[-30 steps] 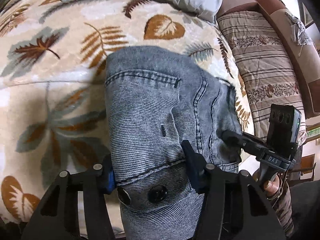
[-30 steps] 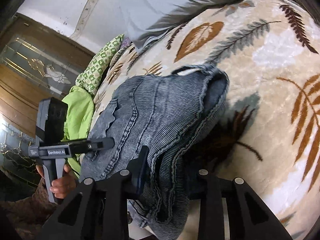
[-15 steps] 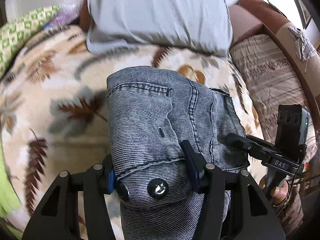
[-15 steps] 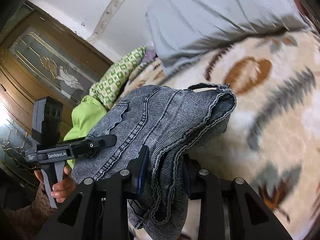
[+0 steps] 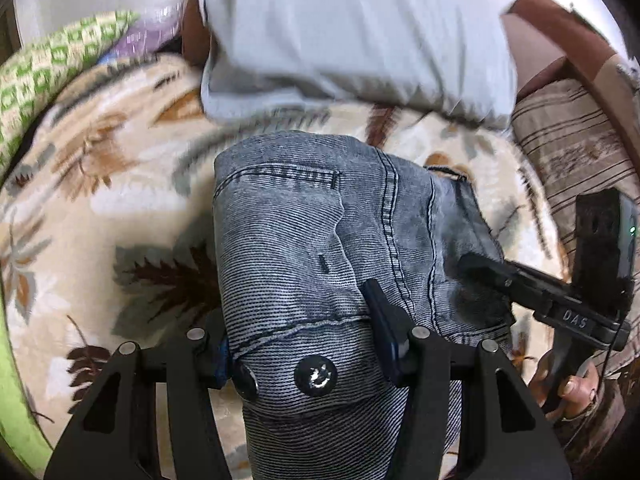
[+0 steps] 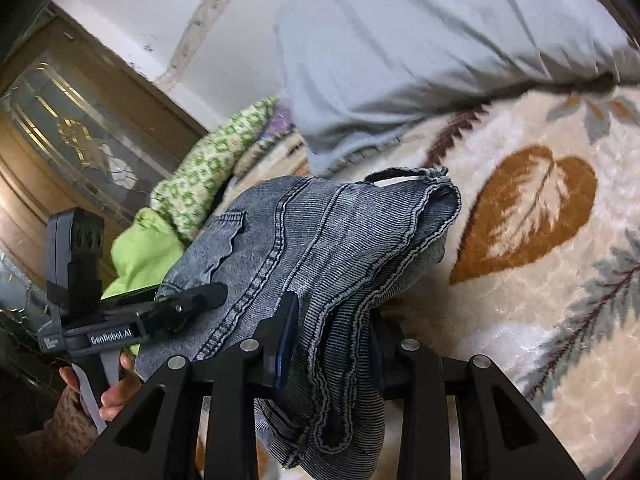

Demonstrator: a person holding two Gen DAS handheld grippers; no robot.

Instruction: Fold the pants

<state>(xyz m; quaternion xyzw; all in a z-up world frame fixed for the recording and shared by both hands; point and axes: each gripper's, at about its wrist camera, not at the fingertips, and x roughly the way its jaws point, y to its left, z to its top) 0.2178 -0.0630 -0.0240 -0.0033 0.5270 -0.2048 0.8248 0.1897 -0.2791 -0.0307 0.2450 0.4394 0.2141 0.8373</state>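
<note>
Both the left gripper (image 5: 304,344) and the right gripper (image 6: 332,344) are clamped on the folded grey jeans (image 5: 320,240), held above the leaf-patterned blanket (image 6: 540,280); thick, heavy denim likely sags, so gripping stacked edges seems wise.

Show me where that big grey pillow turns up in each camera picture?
Left wrist view: grey pillow fills the top centre, beyond the jeans.
Right wrist view: it fills the upper right.
Shared landmark: the green patterned cloth, left of the pillow in both.
</note>
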